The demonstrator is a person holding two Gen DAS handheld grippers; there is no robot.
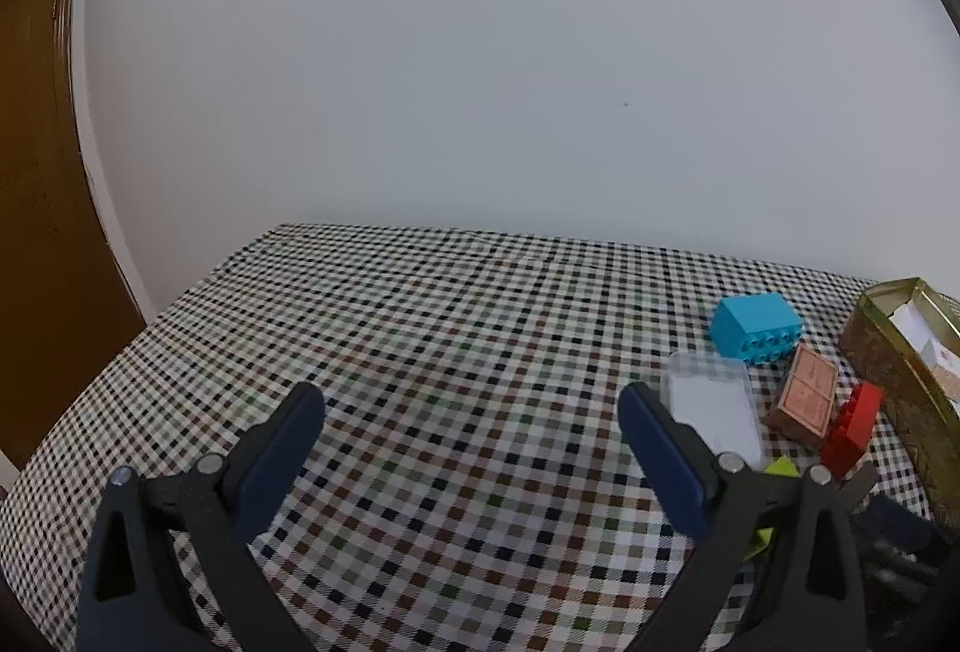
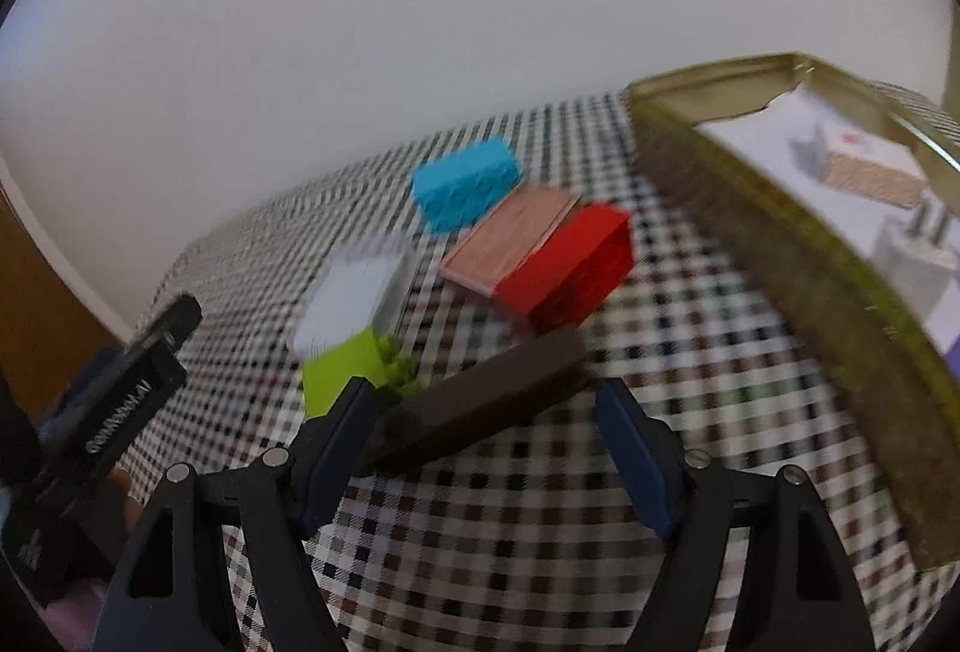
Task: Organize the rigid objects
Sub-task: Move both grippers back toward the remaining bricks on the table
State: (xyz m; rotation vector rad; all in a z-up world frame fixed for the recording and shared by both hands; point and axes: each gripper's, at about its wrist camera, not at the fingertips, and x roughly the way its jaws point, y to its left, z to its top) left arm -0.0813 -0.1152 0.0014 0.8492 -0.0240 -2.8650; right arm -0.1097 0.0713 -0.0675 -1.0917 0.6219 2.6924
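On the checked tablecloth (image 1: 456, 352) lie a blue brick (image 1: 756, 329), a clear plastic case (image 1: 714, 412), a pink-brown box (image 1: 807, 400), a red brick (image 1: 852, 427) and a lime green brick (image 1: 780, 469). My left gripper (image 1: 471, 406) is open and empty, left of them. In the right wrist view I see the blue brick (image 2: 465, 184), pink box (image 2: 510, 238), red brick (image 2: 570, 265), clear case (image 2: 354, 298) and green brick (image 2: 345, 376). My right gripper (image 2: 480, 400) is open around a dark flat bar (image 2: 480, 406) that lies between its fingers.
A gold tin (image 2: 780, 256) stands open at the right, holding a white sheet, a small box (image 2: 870, 172) and a white plug (image 2: 912, 250). It also shows in the left wrist view (image 1: 888, 352). A white wall is behind the table. The other gripper's black body (image 2: 120, 412) is at left.
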